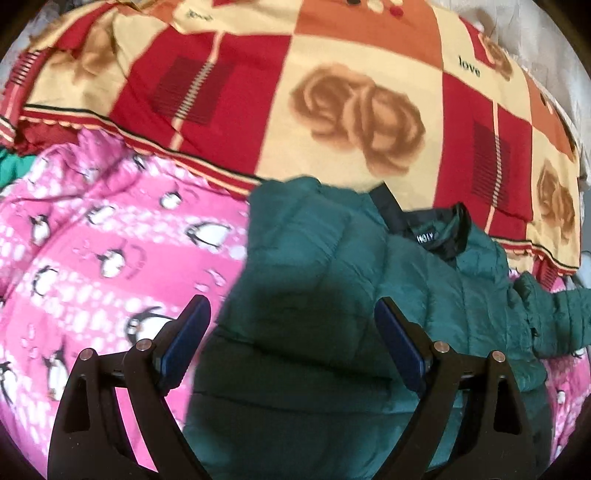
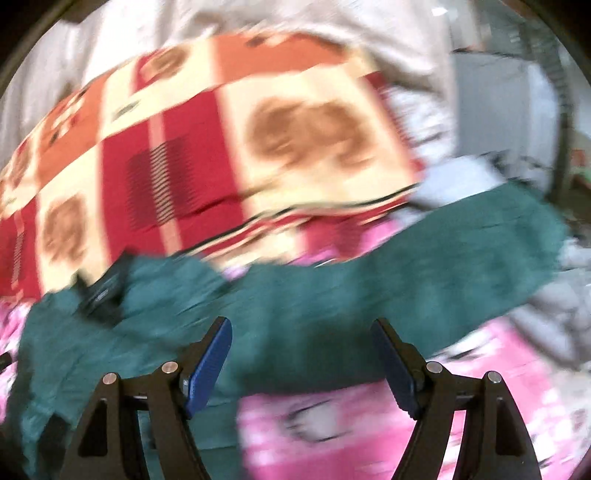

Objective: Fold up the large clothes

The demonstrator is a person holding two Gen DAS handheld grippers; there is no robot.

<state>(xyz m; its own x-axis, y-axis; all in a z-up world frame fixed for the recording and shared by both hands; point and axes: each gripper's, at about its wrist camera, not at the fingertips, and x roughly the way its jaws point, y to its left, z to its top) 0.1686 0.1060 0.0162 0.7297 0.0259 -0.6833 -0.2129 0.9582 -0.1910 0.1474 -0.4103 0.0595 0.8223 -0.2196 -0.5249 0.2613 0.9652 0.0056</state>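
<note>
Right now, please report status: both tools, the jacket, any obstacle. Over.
Left tool open, over green jacket. Right tool open, above the jacket's sleeve. Jacket unfolded, spread on pink penguin blanket. Nothing lying on it.

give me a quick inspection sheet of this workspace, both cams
surface: pink penguin blanket, with a red and cream rose blanket behind it
job's things: green puffer jacket lying on the pink blanket, black collar label showing, one sleeve stretched out sideways
clutter: grey-white fabric bunched by the sleeve end
grippers: left gripper and right gripper both with jaws open, holding nothing, over the jacket
cables: nothing seen
surroundings: pale cloth beyond the rose blanket; right view blurred
</note>
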